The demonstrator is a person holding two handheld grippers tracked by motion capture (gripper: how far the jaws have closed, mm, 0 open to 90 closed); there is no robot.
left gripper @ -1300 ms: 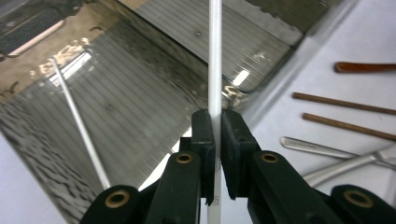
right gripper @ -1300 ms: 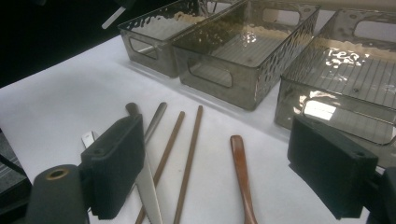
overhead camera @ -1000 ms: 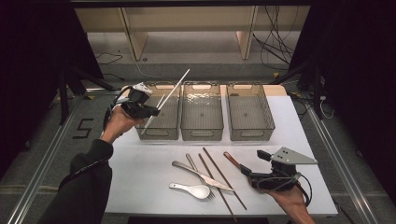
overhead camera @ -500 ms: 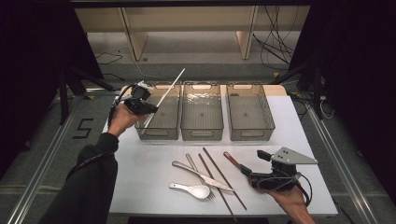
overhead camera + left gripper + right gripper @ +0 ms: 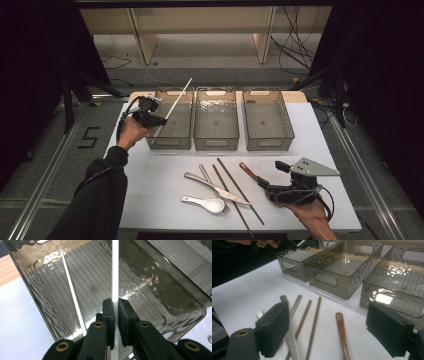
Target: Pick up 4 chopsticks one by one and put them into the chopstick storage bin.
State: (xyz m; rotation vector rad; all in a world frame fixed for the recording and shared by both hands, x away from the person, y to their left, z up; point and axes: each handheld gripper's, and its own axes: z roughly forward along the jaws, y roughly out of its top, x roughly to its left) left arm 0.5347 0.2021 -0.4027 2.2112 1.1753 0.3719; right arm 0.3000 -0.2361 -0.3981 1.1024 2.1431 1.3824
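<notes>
My left gripper [image 5: 159,120] is shut on a white chopstick [image 5: 177,97], which slants up and away over the left bin [image 5: 170,143]. In the left gripper view the jaws [image 5: 116,312] pinch that chopstick [image 5: 115,270] above the bin floor, where a second white chopstick [image 5: 72,295] lies. At the front right of the table my right gripper [image 5: 271,175] stands open, with nothing between its pads. Its jaws [image 5: 330,327] straddle the handle of a brown spoon [image 5: 342,332] without touching it.
Three smoky clear bins stand in a row; the middle bin [image 5: 216,142] and the right bin [image 5: 268,142] look empty. A knife [image 5: 215,187], a fork [image 5: 207,176], a white spoon [image 5: 205,203] and two brown chopsticks [image 5: 235,192] lie on the white table [image 5: 150,185].
The left hand has sunk toward the left bin with the white chopstick, whose far tip has come lower and to the left. The right gripper has stayed put.
</notes>
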